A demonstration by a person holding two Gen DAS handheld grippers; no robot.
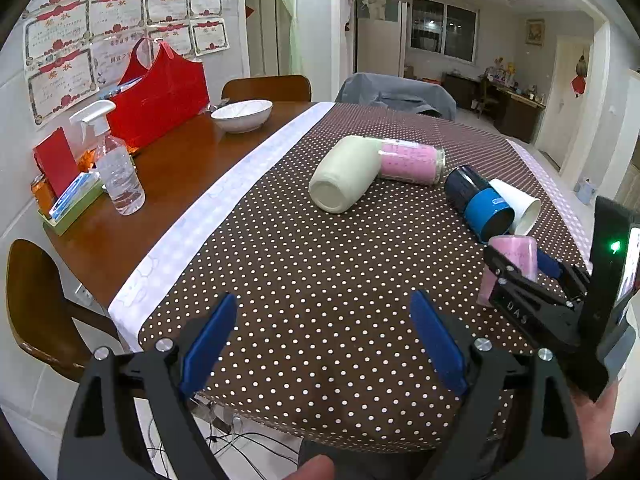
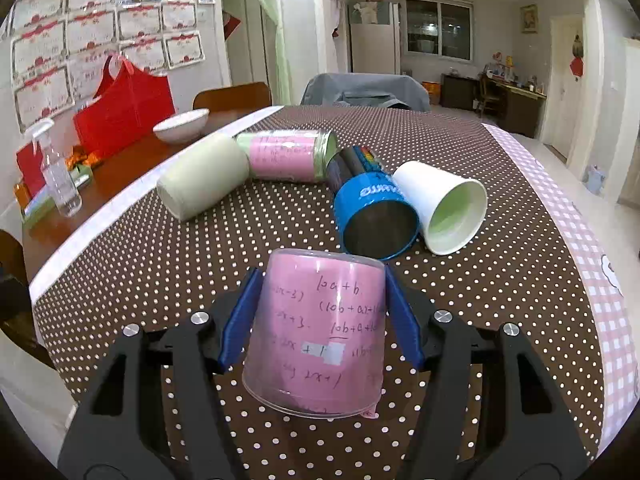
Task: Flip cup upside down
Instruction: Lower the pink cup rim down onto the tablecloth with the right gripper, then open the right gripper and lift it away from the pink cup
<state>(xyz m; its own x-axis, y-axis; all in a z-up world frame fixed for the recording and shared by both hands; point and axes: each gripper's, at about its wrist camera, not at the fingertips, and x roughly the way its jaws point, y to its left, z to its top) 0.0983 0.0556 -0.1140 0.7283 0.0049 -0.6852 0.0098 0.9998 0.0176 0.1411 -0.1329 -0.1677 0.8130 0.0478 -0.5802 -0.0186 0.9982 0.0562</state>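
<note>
Cup (image 2: 320,332) mouth-down near counter (image 2: 520,280) front edge; our right gripper (image 2: 322,316) jaws clamping it, left gripper (image 1: 324,344) jaws spread, holding nothing.

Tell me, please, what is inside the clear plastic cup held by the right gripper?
A pink paper with handwritten maths lines the clear plastic cup in the right gripper. Beyond the paper, its interior is hidden.

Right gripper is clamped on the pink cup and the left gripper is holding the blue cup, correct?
Not quite. The right gripper is clamped on the pink cup, but the left gripper is open and holds nothing, as the left wrist view shows. The blue cup lies on its side on the tablecloth.
</note>
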